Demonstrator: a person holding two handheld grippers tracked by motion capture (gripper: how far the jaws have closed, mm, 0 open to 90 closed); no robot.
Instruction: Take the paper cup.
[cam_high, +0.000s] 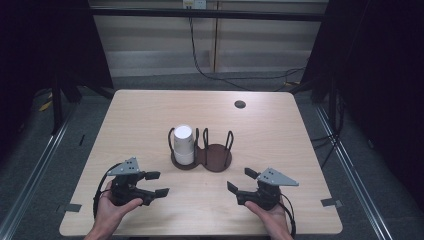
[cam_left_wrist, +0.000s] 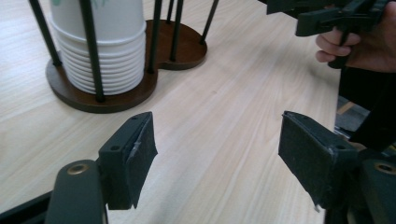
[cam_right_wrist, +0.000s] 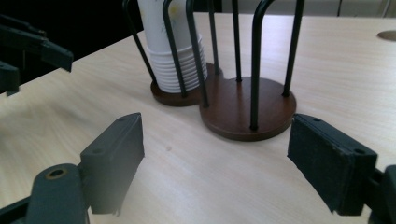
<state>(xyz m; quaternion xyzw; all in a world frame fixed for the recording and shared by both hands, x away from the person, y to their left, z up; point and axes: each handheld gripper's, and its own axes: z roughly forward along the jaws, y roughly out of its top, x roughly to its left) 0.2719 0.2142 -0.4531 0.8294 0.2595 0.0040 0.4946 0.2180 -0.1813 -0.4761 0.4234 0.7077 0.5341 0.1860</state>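
Two grippers wait over the near part of the table (cam_high: 280, 115), each one held in a hand. The left gripper (cam_high: 156, 183) is at the near left, and its jaws stand apart with only bare wood between them; nothing is gripped. The right gripper (cam_high: 242, 180) is at the near right, its jaws are also spread and hold nothing. Both point inward and a little away from the person, toward the middle of the table.

Between them, and a little farther from the person, stands the cup holder (cam_high: 216, 159). It has a dark brown base made of two round discs joined together, and thin black rods rise from each disc and make two cages side by side. The long axis of the base runs left to right across the table in the high view.

In the left cage sits the stack of white paper cups (cam_high: 183, 145). The cups are nested one in another, upside down: the rims lie piled at the bottom and the closed bottom of the top cup looks up. The stack stands upright, so its long axis is vertical, and it rises to about the tops of the rods. The right cage holds no cups, and its brown disc is bare.
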